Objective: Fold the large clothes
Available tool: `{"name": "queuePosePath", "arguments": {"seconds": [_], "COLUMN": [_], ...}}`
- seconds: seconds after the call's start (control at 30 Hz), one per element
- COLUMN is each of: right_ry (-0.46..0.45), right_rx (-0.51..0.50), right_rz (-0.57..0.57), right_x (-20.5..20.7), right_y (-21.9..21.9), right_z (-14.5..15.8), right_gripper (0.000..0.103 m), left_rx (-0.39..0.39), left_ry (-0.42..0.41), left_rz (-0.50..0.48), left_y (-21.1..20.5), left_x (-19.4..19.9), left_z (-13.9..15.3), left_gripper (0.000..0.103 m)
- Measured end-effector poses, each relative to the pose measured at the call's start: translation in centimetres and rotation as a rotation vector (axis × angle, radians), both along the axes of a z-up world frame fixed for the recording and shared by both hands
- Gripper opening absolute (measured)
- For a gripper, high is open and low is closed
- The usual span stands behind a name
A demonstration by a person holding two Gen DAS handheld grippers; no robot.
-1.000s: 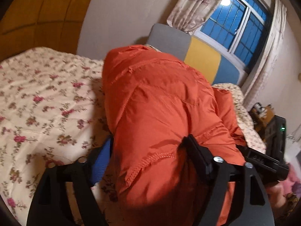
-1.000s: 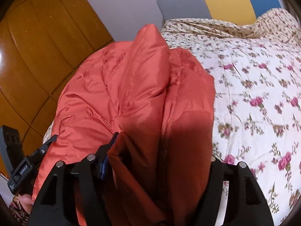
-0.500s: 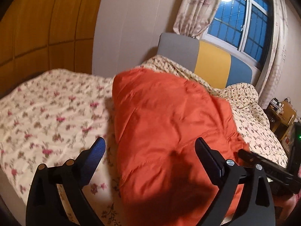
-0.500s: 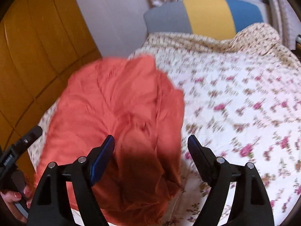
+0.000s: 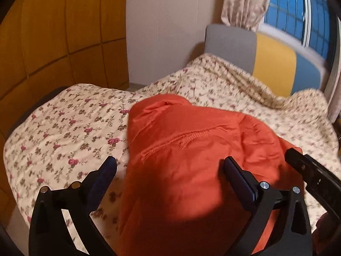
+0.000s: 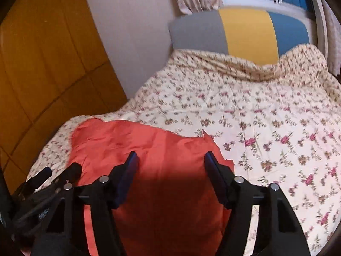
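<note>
Warm, dim indoor light with fisheye bending

A dark shadow falls across the near orange garment [image 5: 191,170]; the window [image 5: 298,21] glows blue, the quilt [image 6: 266,117] is motion-blurred, and black vignette rims both views.

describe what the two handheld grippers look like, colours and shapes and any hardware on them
The left gripper and the right gripper look alike: matte black frames with triangular cut-outs, two flat fingers faced with dark blue pads, and round silver bolt heads at the joints. No cables or sleeves are visible.
</note>
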State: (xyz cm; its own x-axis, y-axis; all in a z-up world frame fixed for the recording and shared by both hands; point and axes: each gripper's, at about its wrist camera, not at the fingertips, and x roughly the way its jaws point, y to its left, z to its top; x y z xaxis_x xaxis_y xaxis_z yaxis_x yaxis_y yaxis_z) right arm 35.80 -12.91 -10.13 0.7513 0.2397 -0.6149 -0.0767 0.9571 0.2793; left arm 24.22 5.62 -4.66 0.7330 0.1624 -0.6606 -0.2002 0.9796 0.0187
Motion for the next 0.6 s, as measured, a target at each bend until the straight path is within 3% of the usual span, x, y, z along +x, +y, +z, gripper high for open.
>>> {"name": "queuePosePath", "arguments": {"seconds": [0.1, 0.23, 0.6], "right_ry": [0.035, 0.012, 0.031], "right_rx": [-0.049, -0.071, -0.077], "right_rz": [0.012, 0.007, -0.016], "right_x": [1.3, 1.3, 2.0], "right_y": [0.6, 0.5, 0.6], "right_z": [-2.7, -5.0, -7.4], "right_gripper": [0.063, 0.063, 0.063], "left_rx": [0.059, 0.042, 0.049], "left_ry": [0.023, -0.006, 0.009], "left_rz": [-0.034, -0.059, -0.072], "left_y": [-0.7, -0.8, -1.4], "left_x": [1.1, 1.4, 2.6], "left_z": [-1.8, -3.1, -5.5], "left_gripper": [0.100, 0.100, 0.100]}}
